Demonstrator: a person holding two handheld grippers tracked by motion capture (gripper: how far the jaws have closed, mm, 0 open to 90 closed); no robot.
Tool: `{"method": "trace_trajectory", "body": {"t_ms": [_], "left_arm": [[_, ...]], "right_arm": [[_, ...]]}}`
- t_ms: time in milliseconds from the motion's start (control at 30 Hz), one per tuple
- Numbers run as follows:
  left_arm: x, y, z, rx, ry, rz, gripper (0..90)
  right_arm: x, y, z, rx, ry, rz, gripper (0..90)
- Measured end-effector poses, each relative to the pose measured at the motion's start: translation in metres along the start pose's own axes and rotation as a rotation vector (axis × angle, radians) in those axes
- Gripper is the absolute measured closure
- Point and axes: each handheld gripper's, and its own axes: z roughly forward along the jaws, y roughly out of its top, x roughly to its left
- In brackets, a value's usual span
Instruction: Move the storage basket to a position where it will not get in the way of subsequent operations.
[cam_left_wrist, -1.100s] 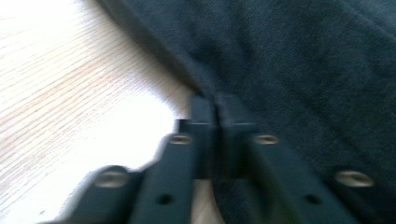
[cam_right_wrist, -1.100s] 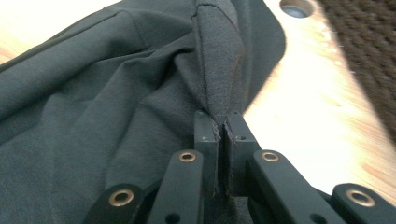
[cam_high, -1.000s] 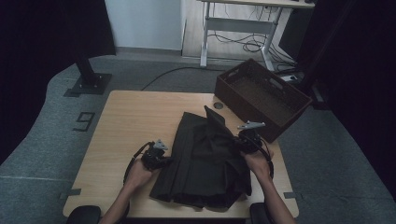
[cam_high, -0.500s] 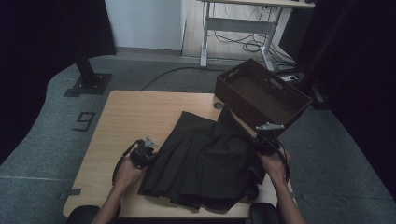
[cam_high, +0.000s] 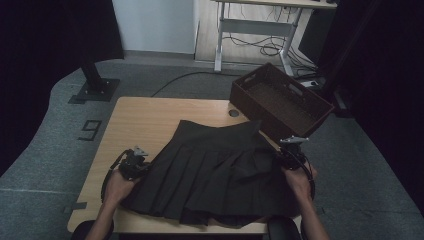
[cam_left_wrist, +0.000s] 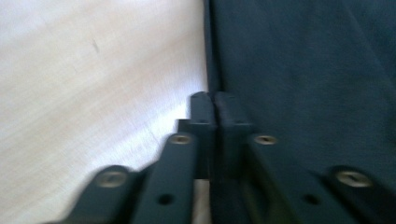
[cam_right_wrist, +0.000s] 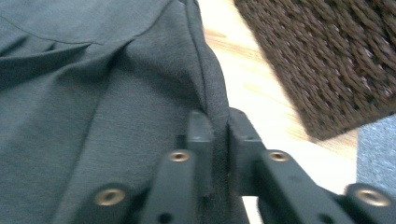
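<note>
We find a black pleated skirt (cam_high: 215, 172) spread flat on the wooden table (cam_high: 145, 117), its waistband toward the far side and its hem near the front edge. The left gripper (cam_high: 134, 164) sits at the skirt's left edge; in the left gripper view (cam_left_wrist: 214, 106) its jaws stand almost together, the skirt's side edge (cam_left_wrist: 303, 70) caught in the thin slit between them. The right gripper (cam_high: 291, 152) sits at the skirt's right edge; in the right gripper view (cam_right_wrist: 219, 122) a fold of the skirt's side seam (cam_right_wrist: 116, 93) lies pinched between its jaws. Both sets of jaws have just been opening a little, the cloth remaining between them. A brown woven basket (cam_high: 282, 100) stands at the table's far right corner, just beside the skirt.
</note>
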Motion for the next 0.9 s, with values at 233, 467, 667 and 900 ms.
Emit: {"method": "trace_trajectory", "body": {"t_ms": [233,467,667,900], "left_arm": [[-0.035,0.035,0.003,-0.114,-0.053,0.062,45.0],[-0.062,0.027,0.036,-0.032,-0.07,0.121,38.1],[-0.066,0.017,0.04,-0.045,-0.065,0.069,37.1],[-0.055,0.009,0.04,-0.059,-0.083,0.008,31.3]], "right_arm": [[0.017,0.013,-0.016,-0.081,0.085,-0.03,51.1],[0.034,-0.009,-0.015,-0.062,0.161,-0.025,58.4],[0.035,-0.044,-0.014,-0.056,0.143,-0.019,47.1],[0.039,-0.082,-0.001,0.042,0.172,-0.026,34.5]]}}
